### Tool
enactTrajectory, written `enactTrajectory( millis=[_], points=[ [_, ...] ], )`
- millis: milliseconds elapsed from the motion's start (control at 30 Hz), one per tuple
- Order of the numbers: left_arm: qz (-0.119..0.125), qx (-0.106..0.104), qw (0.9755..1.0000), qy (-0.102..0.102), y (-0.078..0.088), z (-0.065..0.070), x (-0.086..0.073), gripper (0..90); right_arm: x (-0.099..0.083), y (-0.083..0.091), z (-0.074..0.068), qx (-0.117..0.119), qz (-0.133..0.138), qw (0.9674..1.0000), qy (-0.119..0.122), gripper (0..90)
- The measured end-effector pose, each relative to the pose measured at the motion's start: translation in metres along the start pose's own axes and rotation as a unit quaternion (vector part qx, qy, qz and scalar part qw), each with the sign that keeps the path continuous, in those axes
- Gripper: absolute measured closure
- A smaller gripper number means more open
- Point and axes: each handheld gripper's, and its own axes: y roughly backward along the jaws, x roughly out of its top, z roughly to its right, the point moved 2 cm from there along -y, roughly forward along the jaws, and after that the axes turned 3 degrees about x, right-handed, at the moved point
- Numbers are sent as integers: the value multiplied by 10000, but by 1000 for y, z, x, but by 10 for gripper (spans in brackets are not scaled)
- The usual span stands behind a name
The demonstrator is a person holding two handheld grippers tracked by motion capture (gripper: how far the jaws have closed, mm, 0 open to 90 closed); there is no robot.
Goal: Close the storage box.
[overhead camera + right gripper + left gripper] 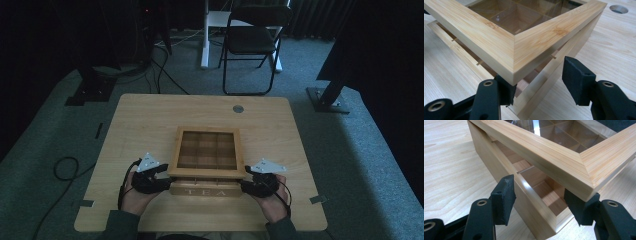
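tea box: sat at the table's near edge, its glazed lid propped partly up.
handling: rigid wood, probably light; glass pane fragile; best lifted under the lid's front corners.
left gripper: jaws spread, one wedged beneath the lid corner.
right gripper: mirrored pose, jaws apart, nothing pinched.

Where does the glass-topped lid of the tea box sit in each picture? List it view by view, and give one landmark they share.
High view: the lid lies at table centre, raised off the box front between the two claws.
Left gripper view: the lid runs across the upper right, its near corner above the right-hand finger.
Right gripper view: the lid spans the upper middle, its corner pointing down toward the camera.
Shared landmark: the divided compartments seen through the lid's glass pane.
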Motion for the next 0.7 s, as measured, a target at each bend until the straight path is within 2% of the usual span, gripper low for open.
enactTrajectory(
  millis=[133,433,700],
  points=[
    [-11,-16,10000,23,-1,1,-4,421,-3,-2,0,6,-67,10000,-11,459],
    [-74,36,9999,-95,-3,4,-6,418,-7,-2,-2,-1,-82,10000,-45,461],
    [-191,42,9996,-189,-6,7,-9,418,-12,-5,-3,-55,-222,9997,-11,456]
  ],
)
